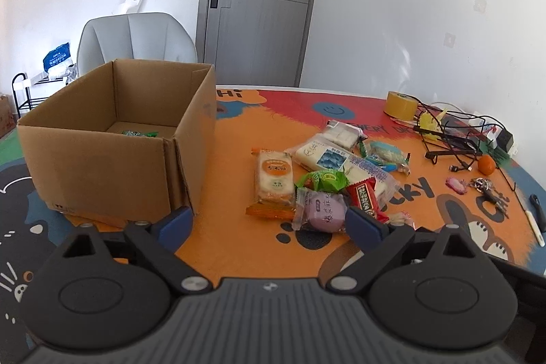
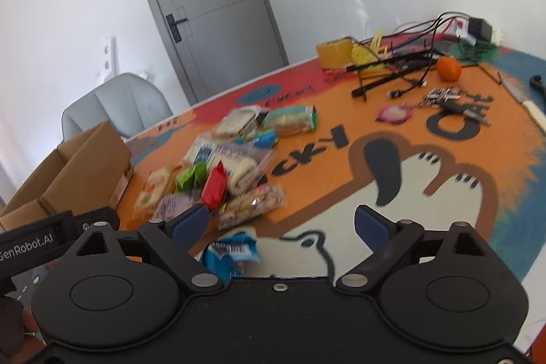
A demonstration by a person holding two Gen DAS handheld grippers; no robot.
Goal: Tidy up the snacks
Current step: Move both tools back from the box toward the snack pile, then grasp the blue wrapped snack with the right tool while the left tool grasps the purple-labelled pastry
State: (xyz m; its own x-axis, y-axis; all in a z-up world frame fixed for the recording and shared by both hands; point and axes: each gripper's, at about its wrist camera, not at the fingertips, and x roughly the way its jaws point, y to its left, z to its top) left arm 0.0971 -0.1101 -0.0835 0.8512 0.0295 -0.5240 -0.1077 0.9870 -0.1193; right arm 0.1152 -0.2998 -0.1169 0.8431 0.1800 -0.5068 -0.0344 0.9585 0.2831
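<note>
Left gripper: jaws spread wide, nothing between the blue pads, only bare worktop in the gap. It points forward and tilts down toward the worktop. Its left fingertip sits low in front of the near corner of the cardboard box; its right fingertip lies close by the purple snack packet, contact not clear.

Right gripper: jaws also wide apart, empty. Tilted down toward the worktop, the view rolled so the worktop slopes. A blue snack wrapper lies just under and behind the left fingertip, near the gripper body, not pinched. The right view is blurred.

Snacks: loose pile on the orange mat in the middle of the worktop, just right of the box. An orange-and-white pack lies on the pile's box side, with a green packet, a red packet and larger white packs behind them. One green packet lies on the box floor.

The box stands open-topped at the left of the worktop. Tape roll, cables and a small orange fruit sit at the far right, well apart from the pile.
</note>
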